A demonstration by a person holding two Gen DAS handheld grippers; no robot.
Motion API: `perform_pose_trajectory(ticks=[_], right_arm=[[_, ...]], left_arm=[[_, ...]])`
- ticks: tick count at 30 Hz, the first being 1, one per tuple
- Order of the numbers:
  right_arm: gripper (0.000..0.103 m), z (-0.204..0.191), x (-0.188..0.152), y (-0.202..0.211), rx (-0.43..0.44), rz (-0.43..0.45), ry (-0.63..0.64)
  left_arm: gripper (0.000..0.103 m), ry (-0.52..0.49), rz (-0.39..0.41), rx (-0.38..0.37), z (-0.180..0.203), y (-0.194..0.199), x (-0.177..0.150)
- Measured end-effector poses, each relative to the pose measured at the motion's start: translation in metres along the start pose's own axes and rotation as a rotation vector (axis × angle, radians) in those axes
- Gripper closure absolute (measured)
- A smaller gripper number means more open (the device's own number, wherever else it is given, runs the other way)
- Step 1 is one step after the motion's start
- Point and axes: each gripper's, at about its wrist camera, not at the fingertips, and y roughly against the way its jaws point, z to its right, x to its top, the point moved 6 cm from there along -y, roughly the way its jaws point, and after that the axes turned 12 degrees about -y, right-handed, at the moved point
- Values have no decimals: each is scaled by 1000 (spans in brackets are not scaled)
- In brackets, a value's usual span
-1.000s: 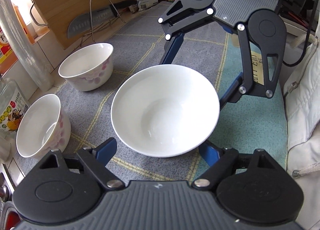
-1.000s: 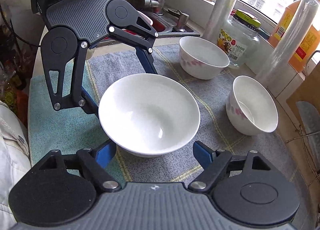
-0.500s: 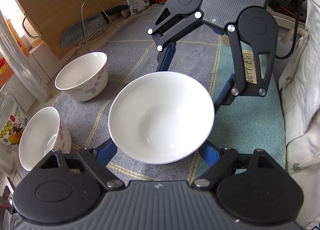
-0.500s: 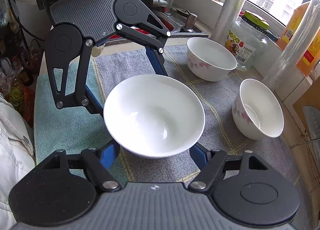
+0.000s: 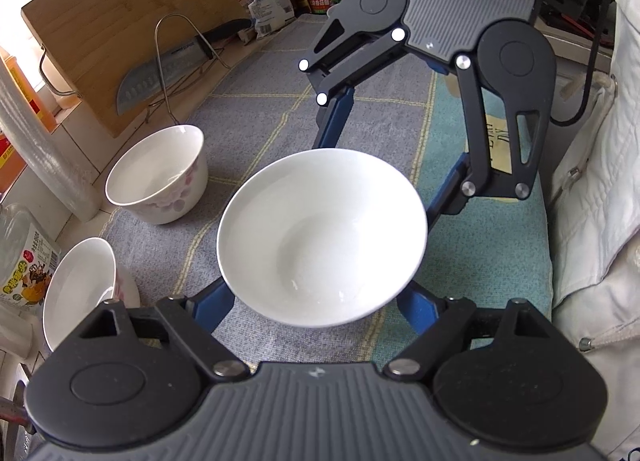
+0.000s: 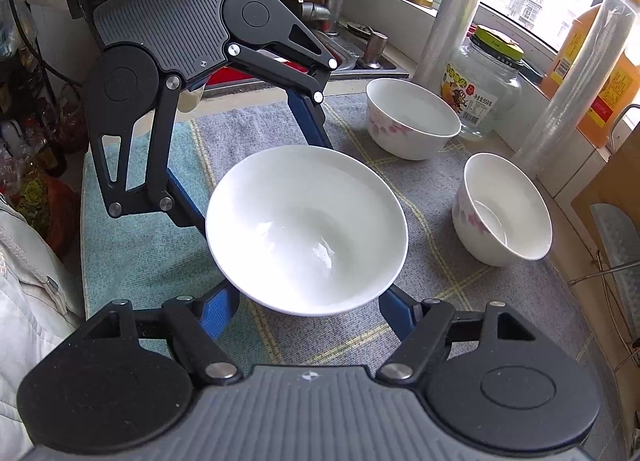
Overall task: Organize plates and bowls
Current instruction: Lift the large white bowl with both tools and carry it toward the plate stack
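Note:
A plain white bowl (image 5: 322, 235) is held up above the grey mat between both grippers, also shown in the right wrist view (image 6: 306, 229). My left gripper (image 5: 316, 303) has its blue fingers spread wide under the bowl's near side. My right gripper (image 6: 310, 307) does the same from the opposite side and shows across the bowl in the left wrist view (image 5: 384, 165). Two flowered white bowls stand on the mat: one (image 5: 158, 175) further off, one (image 5: 82, 287) near the left edge; in the right wrist view they are at the back (image 6: 412, 119) and right (image 6: 502, 209).
A wooden cutting board (image 5: 120, 25) and a cleaver (image 5: 160, 77) on a wire rack stand at the back left. A glass jar (image 6: 486, 79), plastic-wrap rolls (image 6: 576, 85) and orange bottles (image 6: 600, 73) line the windowsill. A sink with a tap (image 6: 340, 1) is behind. A white padded jacket (image 5: 596, 221) is at the counter's edge.
Both grippers have lifted the plain bowl off the mat and raised it; the flowered bowls and the counter now look lower and further away.

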Motion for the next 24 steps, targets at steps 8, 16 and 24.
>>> perform_pose_trajectory(ticks=[8,16,24], right_arm=[[22,8,-21,23,-28,4,-42],[22,32,-55,53,-67,5,-107],[22,60,-90,81,-107,-3,-152]], left_arm=[[16,-38,11,-19,9,-7,29],[16,-94,34,-49,18,-27,71],[16,-133,56,-74,30,-53,115]])
